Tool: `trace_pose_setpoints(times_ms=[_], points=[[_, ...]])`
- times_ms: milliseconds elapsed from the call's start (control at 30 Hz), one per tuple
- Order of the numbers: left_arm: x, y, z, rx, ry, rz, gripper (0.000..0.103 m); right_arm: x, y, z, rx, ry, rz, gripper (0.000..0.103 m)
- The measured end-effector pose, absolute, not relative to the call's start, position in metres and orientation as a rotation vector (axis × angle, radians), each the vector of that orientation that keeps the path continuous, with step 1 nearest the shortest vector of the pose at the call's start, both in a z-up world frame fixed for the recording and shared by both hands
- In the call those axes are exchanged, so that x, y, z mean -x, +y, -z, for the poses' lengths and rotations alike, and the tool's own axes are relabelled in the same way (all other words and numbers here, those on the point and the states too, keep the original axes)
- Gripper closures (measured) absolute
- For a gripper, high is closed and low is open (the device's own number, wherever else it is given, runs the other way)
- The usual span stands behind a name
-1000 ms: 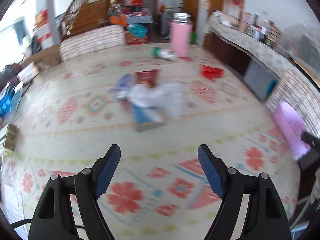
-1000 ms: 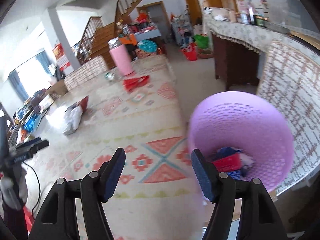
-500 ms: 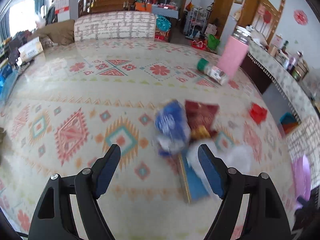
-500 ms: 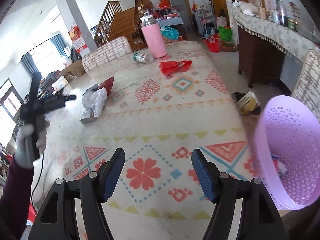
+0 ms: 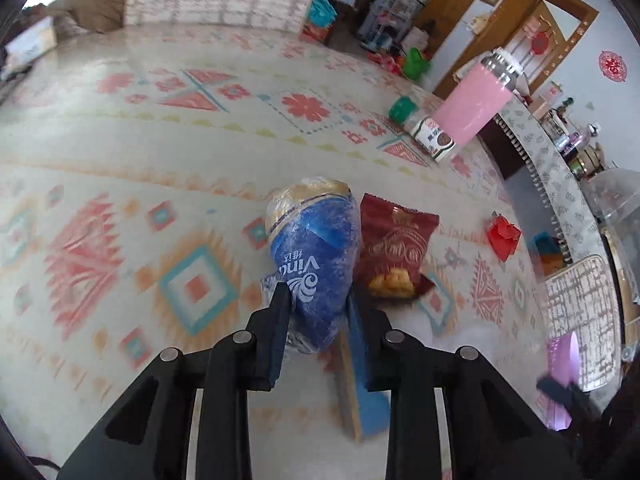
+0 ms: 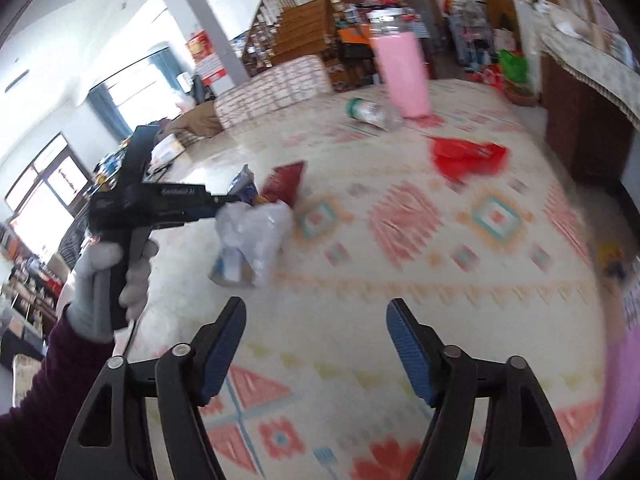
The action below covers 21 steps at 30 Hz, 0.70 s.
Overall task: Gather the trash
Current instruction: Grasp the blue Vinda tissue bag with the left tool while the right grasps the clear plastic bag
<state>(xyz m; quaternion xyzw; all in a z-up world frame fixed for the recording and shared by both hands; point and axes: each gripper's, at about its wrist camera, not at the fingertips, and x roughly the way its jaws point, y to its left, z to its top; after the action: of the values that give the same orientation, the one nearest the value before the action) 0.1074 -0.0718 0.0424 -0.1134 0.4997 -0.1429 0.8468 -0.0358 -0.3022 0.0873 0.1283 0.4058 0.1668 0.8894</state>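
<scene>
In the left wrist view my left gripper [image 5: 316, 300] is shut on a blue plastic wrapper [image 5: 316, 256] with white lettering, on the patterned table. A dark red snack bag [image 5: 392, 248] lies touching its right side. A blue and tan flat box [image 5: 360, 392] and a white plastic bag [image 6: 256, 228] lie beside them. My right gripper [image 6: 316, 332] is open and empty above the table, apart from the pile. In the right wrist view the left gripper [image 6: 224, 204] reaches the pile from the left.
A tall pink tumbler [image 5: 476, 104] stands at the far side, a green-capped jar [image 5: 424, 130] lying beside it. Red crumpled wrapper [image 5: 502, 236] lies near the right edge. The purple basket [image 5: 562, 380] is at the lower right, off the table edge. Chairs surround the table.
My left gripper moved down to the pile and closed on the blue wrapper. My right gripper swung left, away from the purple basket, toward the table's middle.
</scene>
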Motion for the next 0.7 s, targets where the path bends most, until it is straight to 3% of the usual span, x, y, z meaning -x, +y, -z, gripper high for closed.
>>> trace_pose_setpoints(times_ms=[200, 600, 633, 667, 700], points=[[-0.064, -0.057, -0.045, 0.247, 0.984, 0.287, 0.076, -0.021, -0.254, -0.092, -0.129, 0.845, -0.419, 0.021], [-0.063, -0.035, -0.042, 0.307, 0.957, 0.320, 0.076, -0.093, -0.186, -0.060, 0.067, 0.957, -0.509, 0.020], [-0.062, -0.036, -0.043, 0.298, 0.952, 0.317, 0.076, -0.091, -0.183, -0.057, 0.065, 0.962, -0.511, 0.027], [-0.062, -0.037, -0.043, 0.292, 0.950, 0.313, 0.076, -0.088, -0.183, -0.056, 0.057, 0.967, -0.515, 0.047], [-0.062, -0.038, -0.043, 0.286, 0.950, 0.309, 0.076, -0.085, -0.182, -0.054, 0.050, 0.976, -0.517, 0.057]])
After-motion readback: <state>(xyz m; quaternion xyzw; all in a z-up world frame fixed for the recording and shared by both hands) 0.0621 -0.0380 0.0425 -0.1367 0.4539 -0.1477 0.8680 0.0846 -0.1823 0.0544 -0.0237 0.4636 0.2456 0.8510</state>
